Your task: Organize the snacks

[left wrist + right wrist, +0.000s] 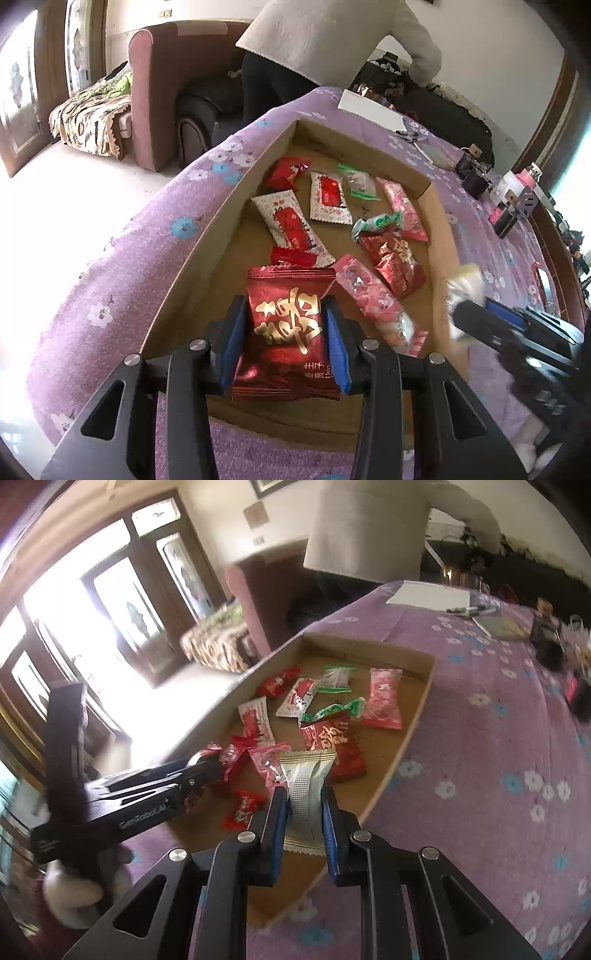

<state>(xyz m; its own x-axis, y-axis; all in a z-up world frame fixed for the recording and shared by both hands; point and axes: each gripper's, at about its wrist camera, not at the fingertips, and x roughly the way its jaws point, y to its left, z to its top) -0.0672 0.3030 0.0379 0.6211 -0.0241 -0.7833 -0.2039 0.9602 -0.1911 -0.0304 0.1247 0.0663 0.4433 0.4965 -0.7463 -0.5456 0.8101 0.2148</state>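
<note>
Left tongs [286, 332] clamp red foil packet [288, 332] by its sides, over cardboard tray [221, 221] on tabletop [110, 277]. Right tongs [304, 812] pinch silver sachet [306, 790] at mid-body. Both look light, crinkly, slippery; grip the flat middle.

Glossy foil packet [286, 332], matt cardboard tray [207, 251]

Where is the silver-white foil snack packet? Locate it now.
In the right wrist view, the silver-white foil snack packet sits clamped in the right gripper, over the cardboard tray's near right edge.
</note>
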